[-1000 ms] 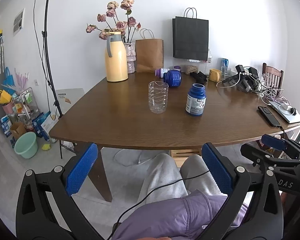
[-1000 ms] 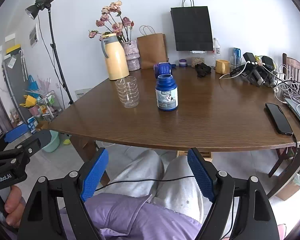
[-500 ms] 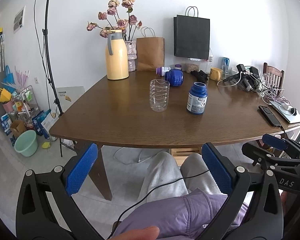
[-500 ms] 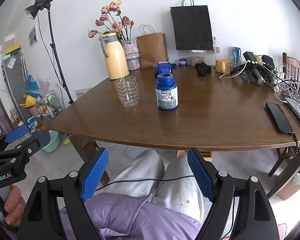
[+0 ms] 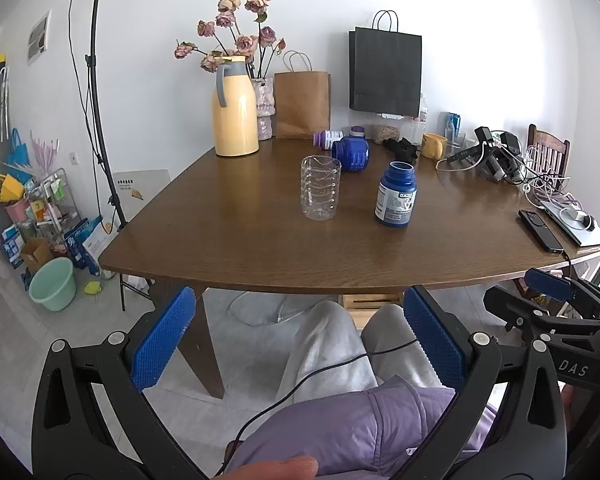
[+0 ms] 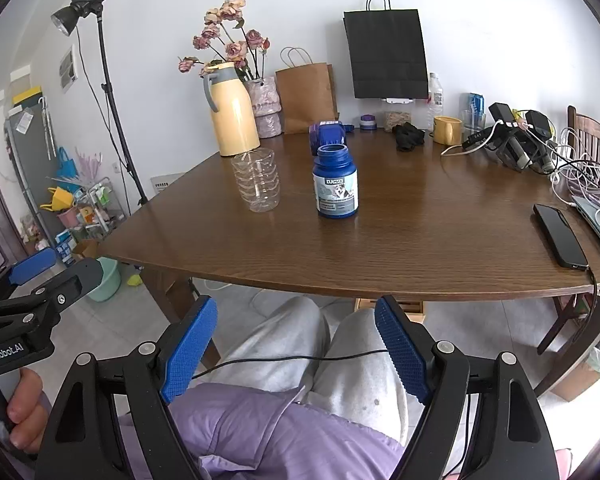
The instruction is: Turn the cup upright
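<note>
A clear ribbed plastic cup [image 5: 320,189] stands on the brown table [image 5: 260,248], wider end up and narrower end on the wood; in the right wrist view the cup [image 6: 259,181] is left of the blue bottle. My left gripper [image 5: 298,320] is open and empty, held low over the person's lap, short of the table's front edge. My right gripper [image 6: 296,320] is open and empty too, level with the left one. Both are well back from the cup.
An upright blue pill bottle [image 5: 396,195] is just right of the cup, and another blue bottle [image 5: 351,153] lies behind it. A yellow jug [image 5: 235,107], paper bags, a phone [image 5: 539,229] and cables fill the back and right. A light stand [image 5: 100,120] is on the left.
Both grippers have hardly moved and stay open. A fingertip has come into the bottom edge of the left wrist view.
</note>
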Available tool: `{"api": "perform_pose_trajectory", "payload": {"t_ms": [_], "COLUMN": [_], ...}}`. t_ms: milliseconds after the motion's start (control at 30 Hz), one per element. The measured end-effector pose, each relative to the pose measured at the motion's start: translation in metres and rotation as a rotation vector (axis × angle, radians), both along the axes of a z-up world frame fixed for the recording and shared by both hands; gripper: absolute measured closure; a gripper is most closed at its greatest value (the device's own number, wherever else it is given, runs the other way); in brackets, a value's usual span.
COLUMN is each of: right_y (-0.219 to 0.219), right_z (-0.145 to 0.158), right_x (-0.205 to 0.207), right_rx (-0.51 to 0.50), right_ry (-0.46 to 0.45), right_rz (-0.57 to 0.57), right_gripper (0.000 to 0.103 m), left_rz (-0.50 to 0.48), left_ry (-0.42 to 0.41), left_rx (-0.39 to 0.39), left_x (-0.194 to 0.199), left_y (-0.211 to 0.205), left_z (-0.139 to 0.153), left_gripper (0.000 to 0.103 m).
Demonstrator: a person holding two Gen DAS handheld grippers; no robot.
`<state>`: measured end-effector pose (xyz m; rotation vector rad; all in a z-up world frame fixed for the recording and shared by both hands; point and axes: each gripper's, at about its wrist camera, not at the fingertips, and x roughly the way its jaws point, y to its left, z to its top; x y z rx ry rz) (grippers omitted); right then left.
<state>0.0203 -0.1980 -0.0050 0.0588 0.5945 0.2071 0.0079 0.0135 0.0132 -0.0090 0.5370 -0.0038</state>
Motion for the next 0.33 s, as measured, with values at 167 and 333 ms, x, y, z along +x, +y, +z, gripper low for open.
{"api": "perform_pose_trajectory", "payload": {"t_ms": [167,333], "right_y": [0.0001,-0.0004], "right_z": [-0.0004,-0.0002], "right_x": [-0.0001,0.0003], "right_rx": [0.002,0.001], "right_ry": [-0.001,0.001], "right_rz": [0.000,0.000], "right_gripper": [0.019,0.019], "left_rz": [-0.001,-0.006], "left_ry": [0.010,0.021], "left_rx": [0.000,-0.006], "left_x": [0.0005,0.0033], "left_y": [-0.0008,-0.0009], "left_z": [-0.0010,-0.0013], "left_gripper": [0.000,0.000]}}
